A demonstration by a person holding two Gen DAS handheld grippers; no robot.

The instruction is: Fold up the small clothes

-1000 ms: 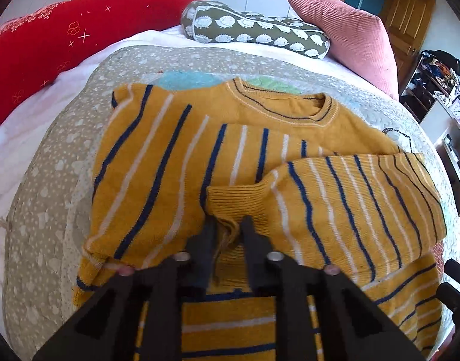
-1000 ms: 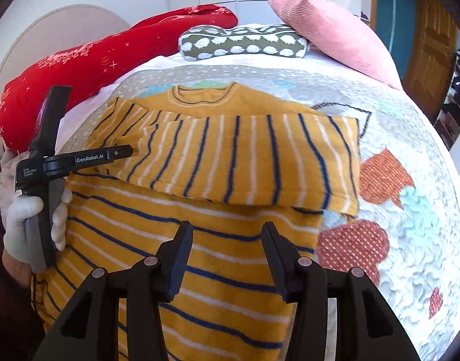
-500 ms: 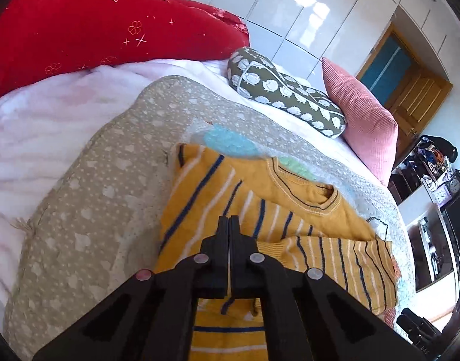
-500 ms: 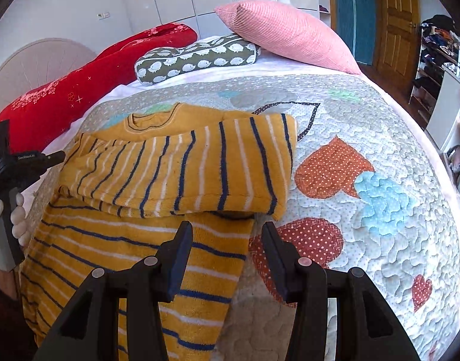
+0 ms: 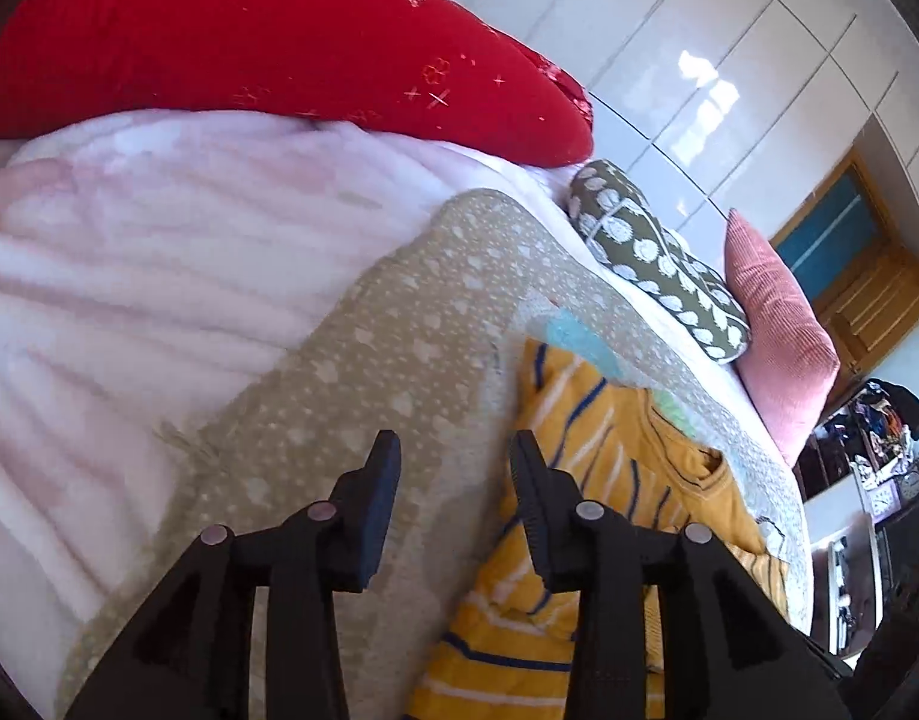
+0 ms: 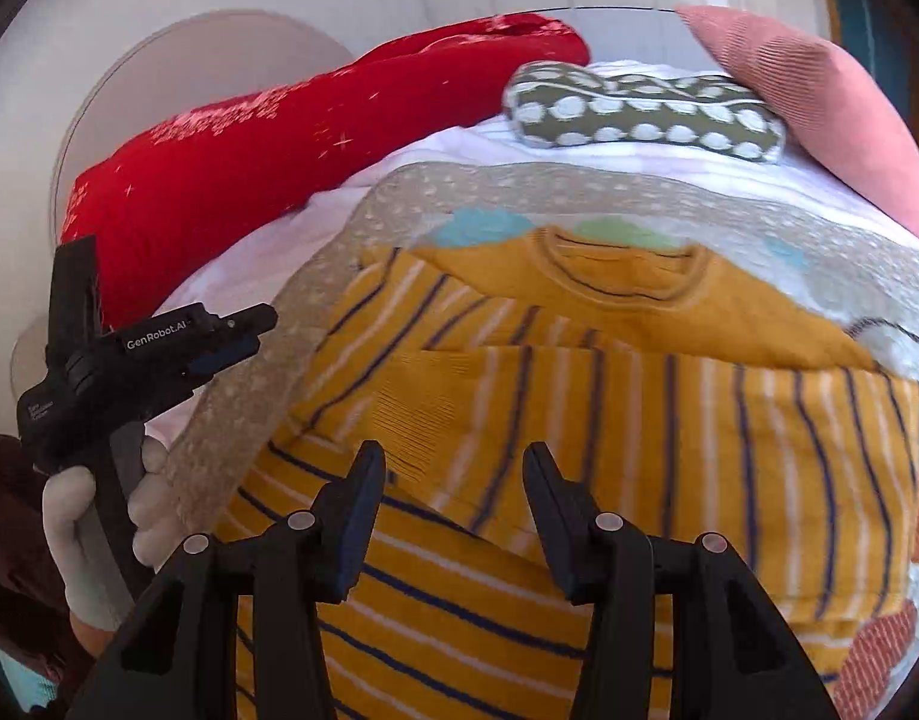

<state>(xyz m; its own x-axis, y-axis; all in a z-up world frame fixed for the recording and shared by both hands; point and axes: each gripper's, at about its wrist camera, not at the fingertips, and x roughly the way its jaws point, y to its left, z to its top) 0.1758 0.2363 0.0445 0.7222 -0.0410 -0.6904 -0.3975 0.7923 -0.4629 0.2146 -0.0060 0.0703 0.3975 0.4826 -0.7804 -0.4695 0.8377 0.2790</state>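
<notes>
Left gripper (image 5: 453, 450): jaws apart, just been opening, nothing between; hovering over beige dotted quilt border (image 5: 399, 348), just beside sweater's edge. Right gripper (image 6: 453, 468): jaws apart, empty, above folded sleeve. Yellow striped sweater (image 6: 579, 396): flat on quilt, long axis running hem near grippers to neckline far, collar toward green patterned pillow (image 6: 639, 111). Both sleeves folded across chest. Gloved left hand (image 6: 105, 516) at sweater's left.
</notes>
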